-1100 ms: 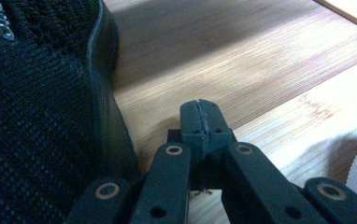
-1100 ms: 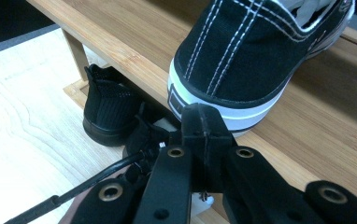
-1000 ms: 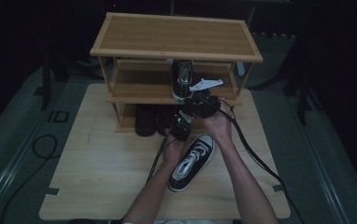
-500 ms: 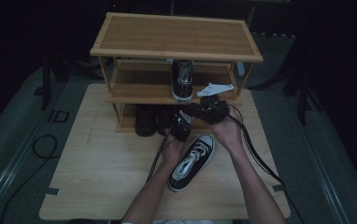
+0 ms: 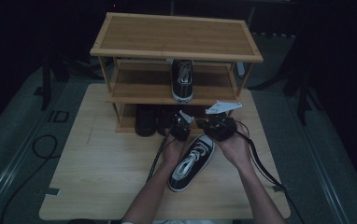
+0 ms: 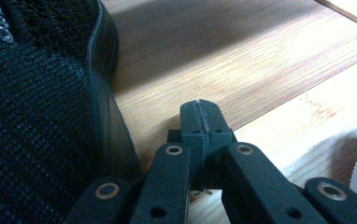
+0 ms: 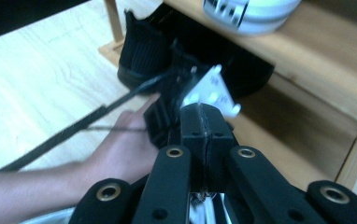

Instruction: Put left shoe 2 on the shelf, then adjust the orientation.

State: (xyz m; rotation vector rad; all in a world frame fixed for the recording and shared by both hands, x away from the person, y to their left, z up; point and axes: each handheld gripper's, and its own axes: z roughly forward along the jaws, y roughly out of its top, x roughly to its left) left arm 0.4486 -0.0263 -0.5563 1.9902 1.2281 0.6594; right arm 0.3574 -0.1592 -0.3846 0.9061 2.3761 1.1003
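A black sneaker with white laces (image 5: 193, 160) lies on the wooden table (image 5: 97, 172), toe toward the shoe rack (image 5: 176, 39). A matching sneaker (image 5: 182, 80) stands on the rack's middle shelf, and its white sole (image 7: 251, 11) shows from below. My left gripper (image 5: 179, 123) rests at the rack's bottom shelf, jaws shut and empty (image 6: 200, 116), beside a black shoe (image 6: 36, 116). My right gripper (image 5: 205, 125) hovers over the table sneaker's toe, shut and empty (image 7: 204, 123). It points at the left hand (image 7: 120, 144).
Dark shoes (image 5: 146, 120) fill the left of the bottom shelf (image 7: 307, 116). The rack's top board is bare. Cables (image 5: 260, 163) trail from both grippers back along the forearms. A loose cable (image 5: 41, 144) lies on the floor at the left.
My right gripper has drawn back from the sneaker on the middle shelf, toward the person and slightly down, to just above the table sneaker's toe. The left gripper has kept still.
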